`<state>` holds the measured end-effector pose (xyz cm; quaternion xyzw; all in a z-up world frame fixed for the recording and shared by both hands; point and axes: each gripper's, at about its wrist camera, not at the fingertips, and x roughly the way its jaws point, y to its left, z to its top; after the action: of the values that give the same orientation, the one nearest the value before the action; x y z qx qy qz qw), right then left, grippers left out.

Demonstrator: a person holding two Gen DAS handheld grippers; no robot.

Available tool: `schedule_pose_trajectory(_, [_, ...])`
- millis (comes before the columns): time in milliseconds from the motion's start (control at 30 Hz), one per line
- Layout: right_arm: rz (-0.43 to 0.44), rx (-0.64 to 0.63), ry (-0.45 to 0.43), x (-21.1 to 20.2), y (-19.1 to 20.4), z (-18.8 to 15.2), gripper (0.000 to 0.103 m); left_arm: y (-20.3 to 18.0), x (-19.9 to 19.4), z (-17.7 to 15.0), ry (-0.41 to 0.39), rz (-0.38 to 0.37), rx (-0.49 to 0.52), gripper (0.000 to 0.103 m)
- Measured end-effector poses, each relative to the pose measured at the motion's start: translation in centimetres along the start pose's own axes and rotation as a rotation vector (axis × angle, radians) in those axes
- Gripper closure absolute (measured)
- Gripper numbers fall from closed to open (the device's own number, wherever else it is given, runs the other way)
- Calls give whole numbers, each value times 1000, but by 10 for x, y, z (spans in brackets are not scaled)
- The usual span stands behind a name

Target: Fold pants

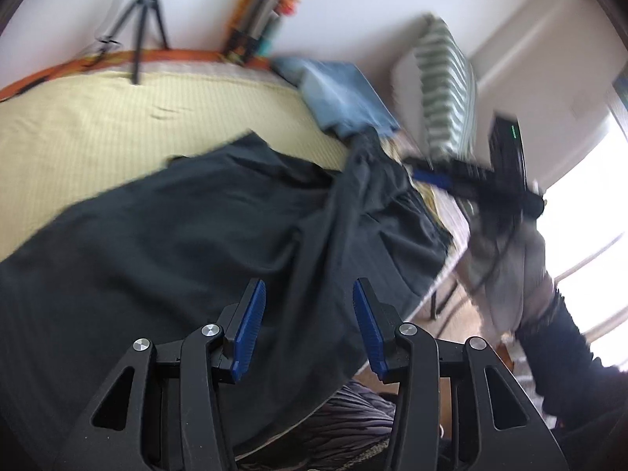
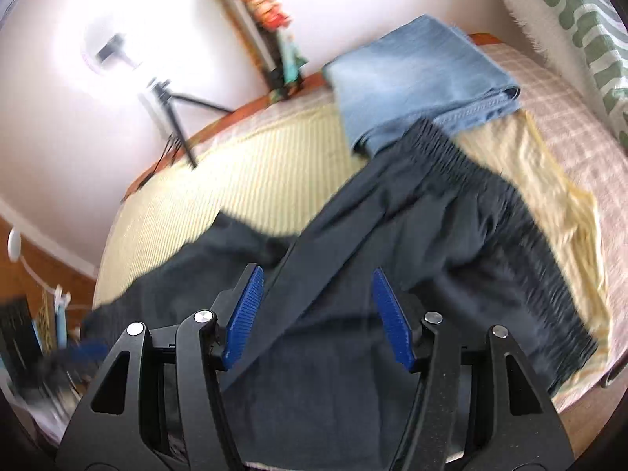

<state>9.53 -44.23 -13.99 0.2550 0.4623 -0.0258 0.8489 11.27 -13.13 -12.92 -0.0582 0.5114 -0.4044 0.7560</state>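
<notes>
The dark pants (image 2: 412, 259) lay spread across a bed (image 2: 274, 157) covered with a pale yellow striped sheet (image 1: 98, 125), their gathered elastic waistband (image 2: 522, 243) toward the side with the pillow and one leg doubled over the other in a long diagonal fold. Just beyond the waistband, a folded pair of light blue jeans (image 2: 416, 74) sat on the bed, its near edge touching the dark cloth. A pillow with a green wavy pattern (image 1: 447, 94) stood propped at the head of the bed.

The left tongs (image 1: 308, 333) hovered above the dark fabric with their blue pads apart and nothing pinched between them. The right tongs (image 2: 314, 318) were likewise released, pads spread wide over the folded leg; whether they brushed the cloth could not be told. In the left wrist view the right tongs appeared blurred at the far side of the pants, carried by an arm in a grey sleeve (image 1: 506, 259). A black tripod (image 1: 145, 27) stood by the white wall behind the bed
</notes>
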Motion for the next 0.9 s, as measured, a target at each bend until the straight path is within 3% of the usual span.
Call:
schedule_pose_trajectory(133, [-37,75,23,16,-9,42,35,-24,38,-4,77,-3,73,58])
schedule_pose_trajectory(300, [-169,156,107,57,-16,78,34,-28,66,-10,112,71,114,51])
schedule_pose_trajectory(467, [-238,265,202,97,-25,87,34,-25,81,-14,131,110,135,51])
schedule_pose_trajectory(633, [-377,204,231,119,-22,89,34,-22,88,-20,138,123,151,51])
schedule_pose_trajectory(733, [-401,220,253,124,-31,84,35,-24,92,-23,134,134,167,51])
schedule_pose_trajectory(833, [-386,235,228,117,-41,75,61,-26,96,-23,128,150,190,53])
schedule_pose_trajectory(900, [-330,262,212,109,-49,70,85,-28,97,-23,117,168,215,54])
